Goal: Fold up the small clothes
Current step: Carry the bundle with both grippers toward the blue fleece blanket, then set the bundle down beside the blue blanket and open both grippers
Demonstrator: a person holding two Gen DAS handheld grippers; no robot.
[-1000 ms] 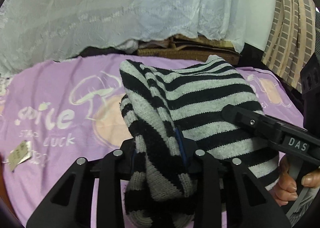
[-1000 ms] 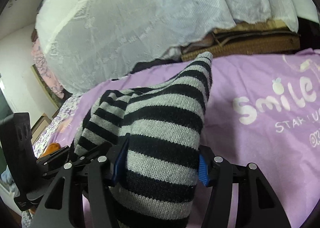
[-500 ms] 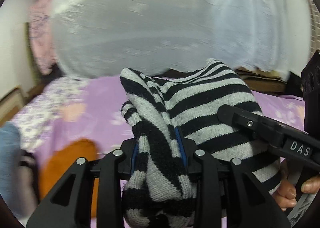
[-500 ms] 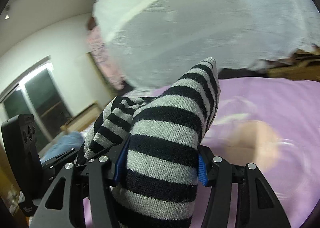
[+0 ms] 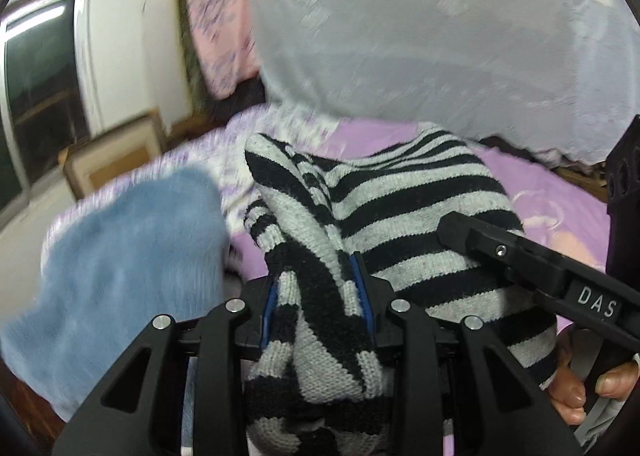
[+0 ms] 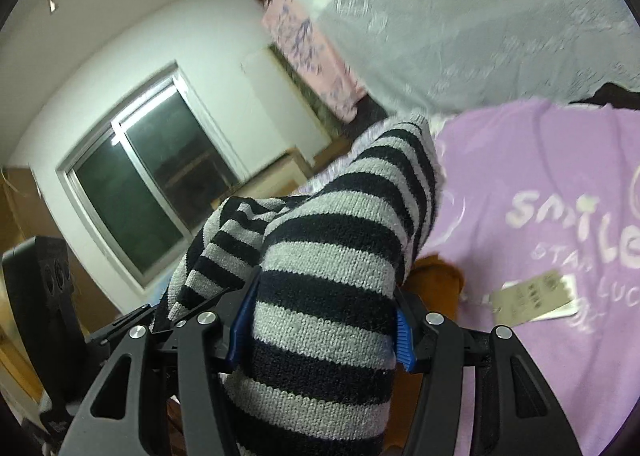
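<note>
Above purple sheet [image 6: 540, 160], both units carry the striped knit [image 5: 400, 196] clear of the bed. Blue fleece [image 5: 120, 264] sits at 9 o'clock in left view; paper tag [image 6: 532, 296] at 3 o'clock in right view. Left gripper [image 5: 316, 296] pinches a bunched edge; right gripper [image 6: 320, 316] clamps a thicker fold. Judgement: transfer step. Keep both pinches firm, hold spacing const., lower onto a bare area w/o dragging, release only once flat.

Right tool [image 6: 320, 320] clamps striped knit [image 6: 332, 256] above purple sheet [image 6: 540, 184].
</note>
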